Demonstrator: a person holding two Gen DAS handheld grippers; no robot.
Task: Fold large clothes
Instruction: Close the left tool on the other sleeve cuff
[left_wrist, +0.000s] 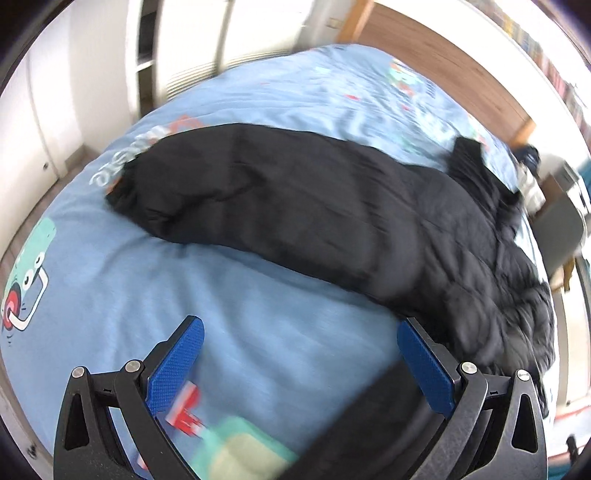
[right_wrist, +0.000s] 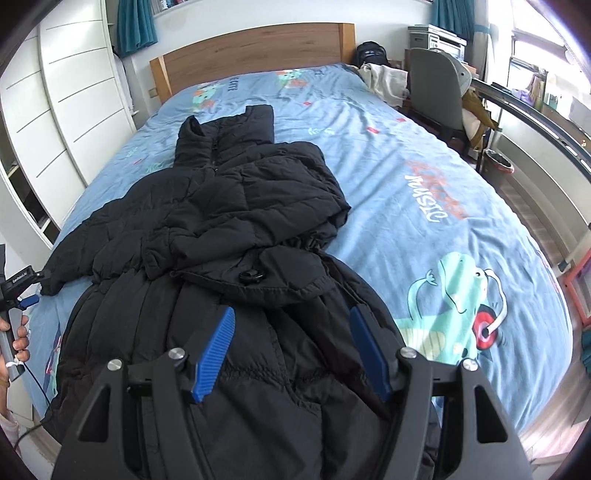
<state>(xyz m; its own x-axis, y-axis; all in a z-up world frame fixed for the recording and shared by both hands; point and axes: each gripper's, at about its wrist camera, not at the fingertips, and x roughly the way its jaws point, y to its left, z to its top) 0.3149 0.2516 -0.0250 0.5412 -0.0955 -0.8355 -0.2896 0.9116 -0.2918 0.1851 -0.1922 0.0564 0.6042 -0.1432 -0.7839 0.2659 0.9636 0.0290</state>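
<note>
Blue cartoon-print bedcover (right_wrist: 424, 155) spreads over the whole bed, with a wooden headboard (right_wrist: 255, 51) at the far end. White wardrobe doors (right_wrist: 70, 96) stand to the left in the right wrist view; a grey chair (right_wrist: 434, 92) sits beside the bed on the right.

Black puffer coat (right_wrist: 221, 229) lies lengthwise on the cover, collar toward the headboard. One sleeve is folded across the chest; the other sleeve (left_wrist: 258, 192) stretches out sideways flat on the bedcover.

Right gripper (right_wrist: 291, 347): jaws spread wide over the coat's lower half, blue pads (right_wrist: 216, 354) on either side of the fabric, nothing pinched between them.

Left gripper (left_wrist: 301, 365): jaws wide apart, holding nothing, above bare bedcover just beside the coat's edge. The left wrist view is motion-blurred.

Person's hand (right_wrist: 16, 339) on the left gripper handle shows at the far left of the right wrist view.
</note>
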